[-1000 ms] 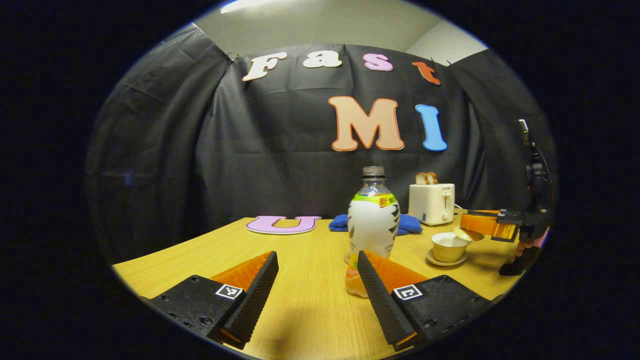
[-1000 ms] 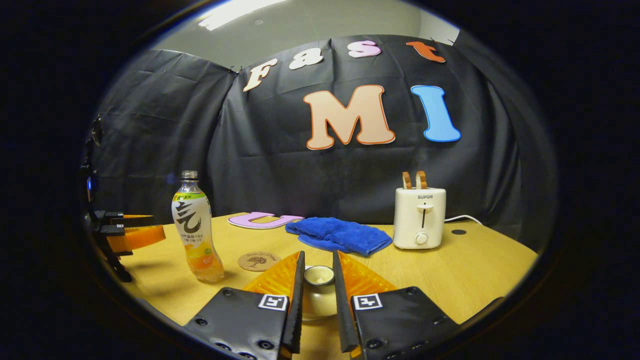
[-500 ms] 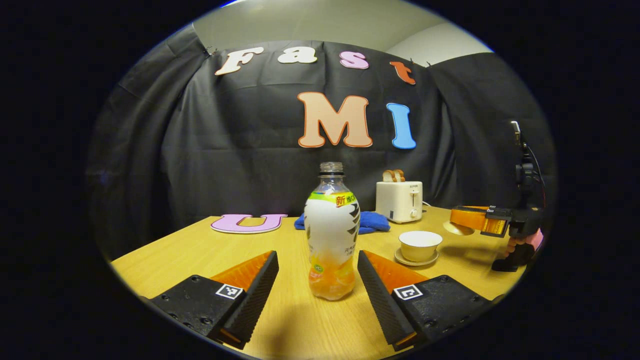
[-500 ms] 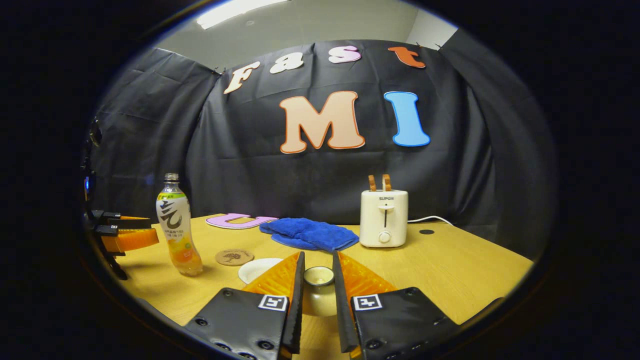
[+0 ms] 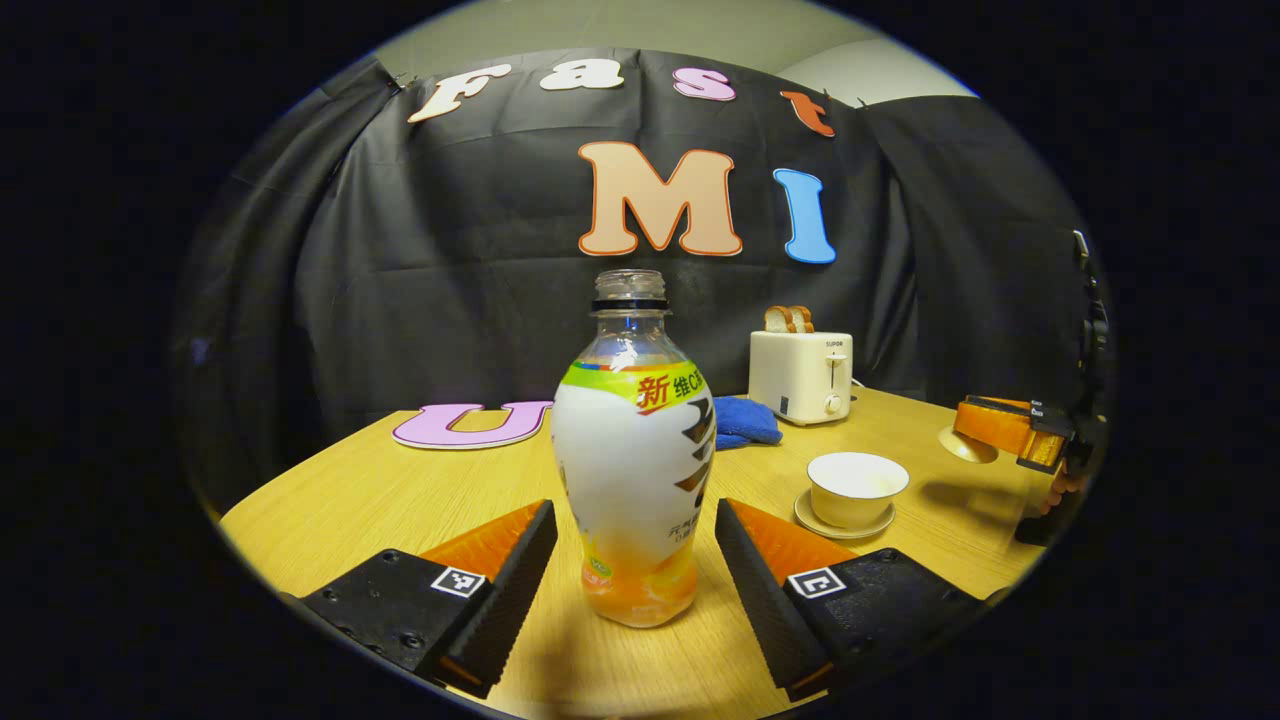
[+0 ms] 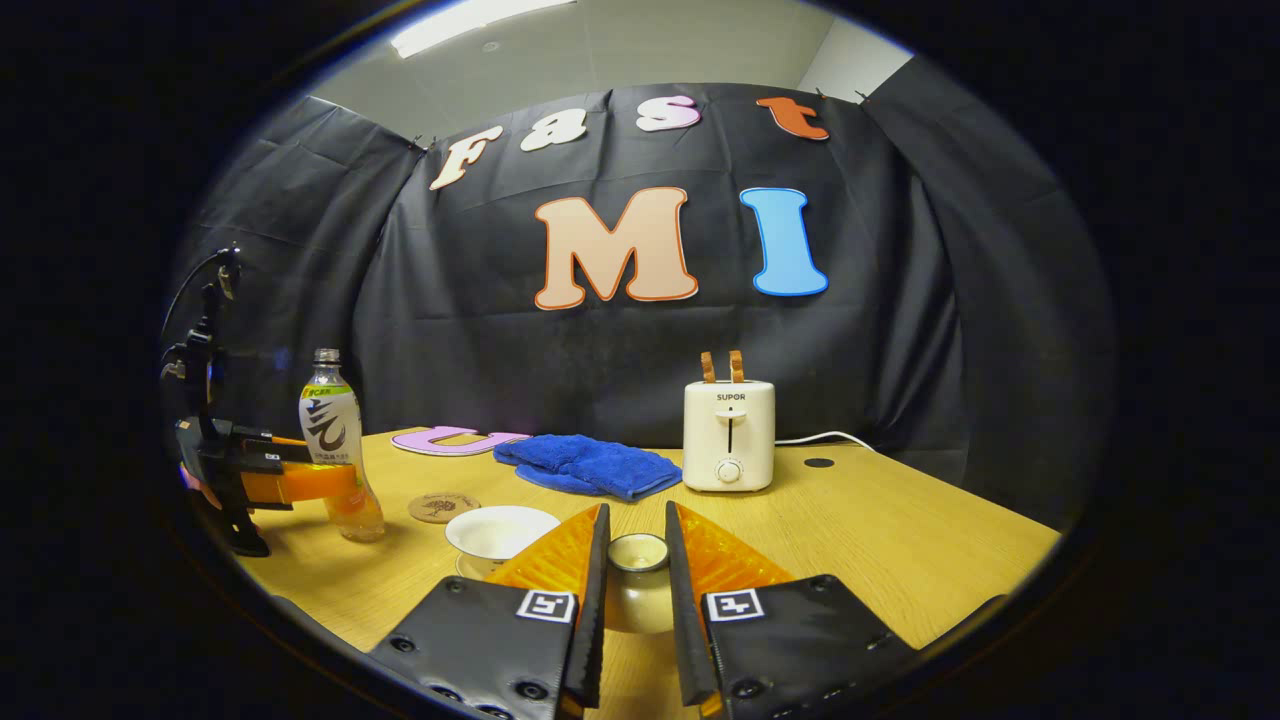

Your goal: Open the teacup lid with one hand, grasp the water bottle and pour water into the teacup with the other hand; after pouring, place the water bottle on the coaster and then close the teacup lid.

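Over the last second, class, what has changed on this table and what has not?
The left tongs closed in on the bottle, which now stands between their open fingers. The right tongs carried the lid away from the cup, still gripping it. Bottle, cup, coaster stayed put.

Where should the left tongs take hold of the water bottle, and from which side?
Grip the water bottle on its wide labelled body, straight from the front. It stands upright between the open left tongs, whose fingers flank both sides.
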{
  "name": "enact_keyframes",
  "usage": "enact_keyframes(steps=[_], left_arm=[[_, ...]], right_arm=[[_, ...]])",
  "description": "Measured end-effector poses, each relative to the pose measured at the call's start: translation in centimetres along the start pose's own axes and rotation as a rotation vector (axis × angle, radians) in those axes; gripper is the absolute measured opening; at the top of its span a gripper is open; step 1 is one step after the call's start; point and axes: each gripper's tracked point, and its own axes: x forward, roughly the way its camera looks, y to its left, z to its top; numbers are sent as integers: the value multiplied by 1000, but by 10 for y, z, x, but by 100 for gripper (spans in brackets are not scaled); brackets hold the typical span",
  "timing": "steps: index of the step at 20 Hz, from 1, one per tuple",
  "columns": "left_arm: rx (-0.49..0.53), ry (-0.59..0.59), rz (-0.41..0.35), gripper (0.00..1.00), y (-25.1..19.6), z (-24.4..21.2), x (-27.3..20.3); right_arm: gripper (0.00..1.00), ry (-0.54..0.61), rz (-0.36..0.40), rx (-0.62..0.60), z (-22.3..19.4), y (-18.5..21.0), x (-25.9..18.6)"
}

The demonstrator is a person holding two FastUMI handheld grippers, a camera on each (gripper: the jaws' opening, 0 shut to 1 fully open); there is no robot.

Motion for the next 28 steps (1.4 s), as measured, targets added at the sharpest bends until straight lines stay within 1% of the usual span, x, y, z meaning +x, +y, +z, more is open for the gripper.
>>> enact_keyframes(steps=[3,6,9,10,11,13,16,18,19,20,22,23,26,28], left_arm=[[2,7,-4,93,-3,-1,10],[17,29,-8,90,-6,-4,20],[21,36,8,90,-4,-3,25],[20,41,9,87,-2,-4,27],[23,45,6,79,-1,-4,27],[27,49,-13,69,-5,-6,29],[28,50,1,64,-5,-5,28],[35,58,4,59,-5,-7,28],[47,60,8,59,-5,-6,28],[64,69,13,57,-4,-6,26],[112,62,30,58,-1,4,24],[152,56,42,57,2,11,22],[318,53,74,57,11,28,20],[425,98,105,56,24,27,21]], right_arm=[[33,1,-2,0,0,0,0],[33,1,-1,-1,0,0,0],[33,2,2,0,0,1,0],[33,1,3,-1,0,1,0],[33,2,2,0,1,1,-1],[33,2,2,0,1,1,-1],[33,3,2,0,1,1,-1],[33,4,2,1,1,1,-1],[33,3,2,0,1,1,-1],[34,4,2,1,2,1,-1],[34,4,2,1,0,1,-1],[33,3,2,0,0,0,0],[33,3,2,0,1,1,-1],[33,3,2,0,1,1,0]])
